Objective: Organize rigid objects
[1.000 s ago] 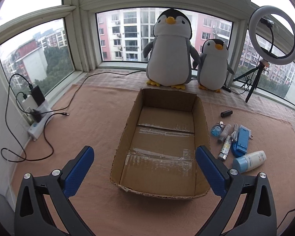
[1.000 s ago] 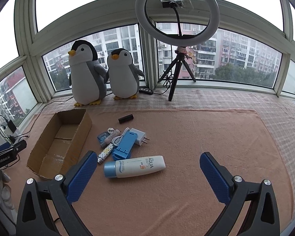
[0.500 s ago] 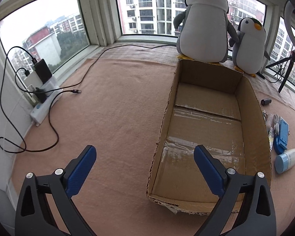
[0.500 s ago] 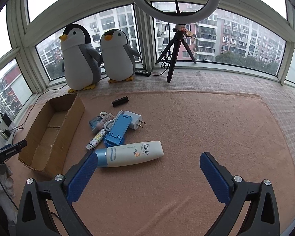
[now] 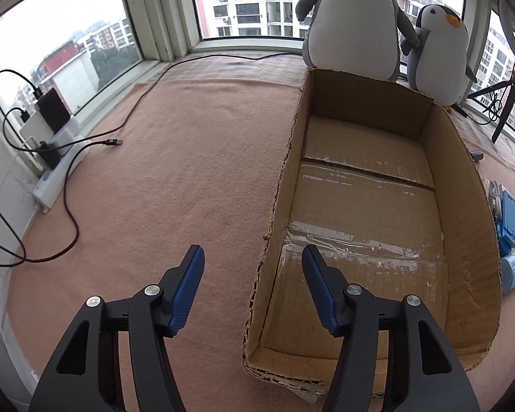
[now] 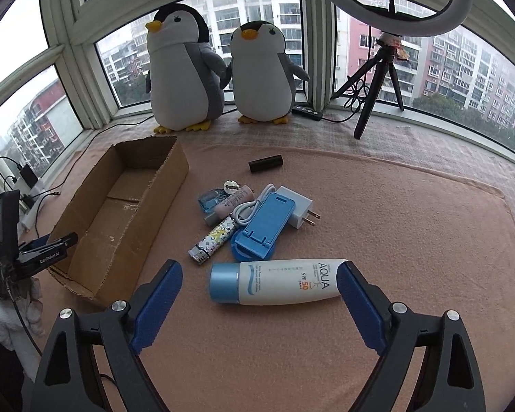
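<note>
So the big change over the last second: the left tool (image 5: 253, 262) has narrowed its gap a lot and swung over to the left wall of the cardboard box (image 5: 281, 185). Its prongs are still apart with nothing between them, but they now sit either side of that wall's near end, one outside on the carpet, one over the box floor. My guess is it's about to pinch the wall and steady the box, or drag it.

The right tool (image 6: 259, 276) has dropped in closer too. It's spread wide, empty, and the white sunscreen tube (image 6: 274, 283) lies crosswise right between the tips, blue cap toward 9 o'clock. The right prong looks to be at the tube's tail, touching or nearly so; I can't tell which.

Everything else is still piled at 12 o'clock from the tube, none of it in the box:
- blue phone stand (image 6: 266, 225), just beyond the tube
- white charger (image 6: 300, 207) with its cable
- patterned lighter (image 6: 213, 240)
- pink tube (image 6: 231, 202) and a small blue bottle (image 6: 207, 202)
- black cylinder (image 6: 266, 164), off on its own further back

The box is empty, at 10 o'clock from the pile, so sorting hasn't really started. The tube looks like first pick.
</note>
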### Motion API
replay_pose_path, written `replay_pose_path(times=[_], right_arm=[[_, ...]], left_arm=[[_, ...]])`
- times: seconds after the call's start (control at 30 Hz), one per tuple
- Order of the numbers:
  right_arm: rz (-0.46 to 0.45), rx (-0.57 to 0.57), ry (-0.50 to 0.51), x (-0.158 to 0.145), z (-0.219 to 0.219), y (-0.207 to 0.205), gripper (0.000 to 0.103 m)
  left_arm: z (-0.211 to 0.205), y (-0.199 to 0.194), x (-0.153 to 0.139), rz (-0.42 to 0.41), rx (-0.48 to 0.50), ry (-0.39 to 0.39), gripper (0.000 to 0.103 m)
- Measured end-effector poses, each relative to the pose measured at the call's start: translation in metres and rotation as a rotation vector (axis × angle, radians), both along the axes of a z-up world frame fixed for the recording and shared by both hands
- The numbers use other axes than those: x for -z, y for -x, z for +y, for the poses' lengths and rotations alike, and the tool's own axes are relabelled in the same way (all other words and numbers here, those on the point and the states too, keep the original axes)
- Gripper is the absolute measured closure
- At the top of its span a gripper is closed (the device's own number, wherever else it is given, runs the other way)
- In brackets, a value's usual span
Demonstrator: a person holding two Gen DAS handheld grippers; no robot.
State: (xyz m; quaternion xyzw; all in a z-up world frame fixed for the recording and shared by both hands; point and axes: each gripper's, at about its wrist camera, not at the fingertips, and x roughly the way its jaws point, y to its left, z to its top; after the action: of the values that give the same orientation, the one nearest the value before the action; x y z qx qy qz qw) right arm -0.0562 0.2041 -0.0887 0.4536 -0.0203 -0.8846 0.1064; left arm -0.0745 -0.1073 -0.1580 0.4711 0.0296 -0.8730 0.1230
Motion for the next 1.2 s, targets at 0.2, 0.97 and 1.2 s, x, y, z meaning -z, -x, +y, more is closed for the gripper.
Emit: replay_pose_path(times=[0.2,0.97,1.2], right_arm=[[-0.116,-0.048,0.133,0.024,-0.026,0.031,0.05],[-0.32,0.049,0.215,0.071,0.003,0.037,0.059],[-0.296,0.082,0.207,0.064,0.031,0.034,0.059]], left_arm=[[0.002,0.001,0.009,-0.017,0.008,-0.014,0.051],[0.015,0.008,0.014,-0.015,0.052,-0.011,0.064],[0.015,0.008,0.014,-0.015,0.052,-0.024,0.064]])
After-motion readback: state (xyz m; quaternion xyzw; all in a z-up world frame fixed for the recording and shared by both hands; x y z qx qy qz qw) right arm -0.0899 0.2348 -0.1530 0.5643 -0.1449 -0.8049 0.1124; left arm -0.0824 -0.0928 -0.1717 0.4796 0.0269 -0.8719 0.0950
